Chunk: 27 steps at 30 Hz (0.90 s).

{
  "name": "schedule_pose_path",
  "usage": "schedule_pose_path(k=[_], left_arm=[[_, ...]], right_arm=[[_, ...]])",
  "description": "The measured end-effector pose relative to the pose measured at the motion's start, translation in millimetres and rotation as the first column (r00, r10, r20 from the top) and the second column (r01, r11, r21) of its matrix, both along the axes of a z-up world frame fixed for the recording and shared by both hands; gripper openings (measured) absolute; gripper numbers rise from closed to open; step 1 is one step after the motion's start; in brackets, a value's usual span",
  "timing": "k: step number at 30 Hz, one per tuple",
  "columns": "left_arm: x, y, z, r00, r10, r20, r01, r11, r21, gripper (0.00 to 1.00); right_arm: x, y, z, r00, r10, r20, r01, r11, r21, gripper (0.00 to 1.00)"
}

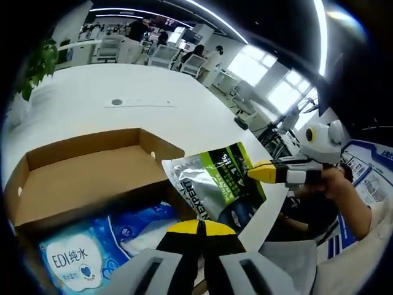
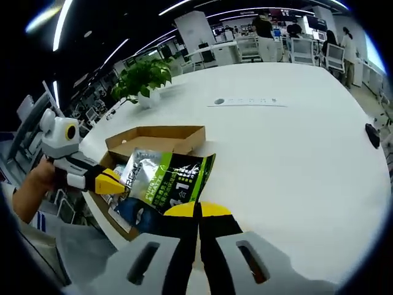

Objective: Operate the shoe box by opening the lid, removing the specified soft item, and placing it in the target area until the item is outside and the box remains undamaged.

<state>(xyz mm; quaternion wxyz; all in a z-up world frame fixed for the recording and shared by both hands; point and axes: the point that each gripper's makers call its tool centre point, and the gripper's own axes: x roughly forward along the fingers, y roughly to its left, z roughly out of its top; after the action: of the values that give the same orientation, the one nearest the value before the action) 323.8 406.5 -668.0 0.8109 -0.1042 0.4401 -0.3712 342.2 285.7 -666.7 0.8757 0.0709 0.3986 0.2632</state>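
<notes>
Right claw (image 2: 198,210) grips pouch (image 2: 166,184) over white table (image 2: 295,153).

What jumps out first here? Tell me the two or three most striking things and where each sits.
The silver-and-green pouch grabs the eye, held up over the open shoe box at the edge of the white table. The right tongs are shut on its near edge, and the left tongs come in from the left to its other end. Inside the box lies a blue wipes pack, close to the left tongs.
</notes>
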Motion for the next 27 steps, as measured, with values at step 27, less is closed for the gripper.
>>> schedule_pose_path(k=[27], left_arm=[[24.5, -61.5, -22.6, 0.996, -0.090, -0.009, 0.090, 0.992, 0.085, 0.00]], right_arm=[[19.9, -57.7, -23.2, 0.997, -0.071, -0.037, 0.068, 0.995, -0.076, 0.00]])
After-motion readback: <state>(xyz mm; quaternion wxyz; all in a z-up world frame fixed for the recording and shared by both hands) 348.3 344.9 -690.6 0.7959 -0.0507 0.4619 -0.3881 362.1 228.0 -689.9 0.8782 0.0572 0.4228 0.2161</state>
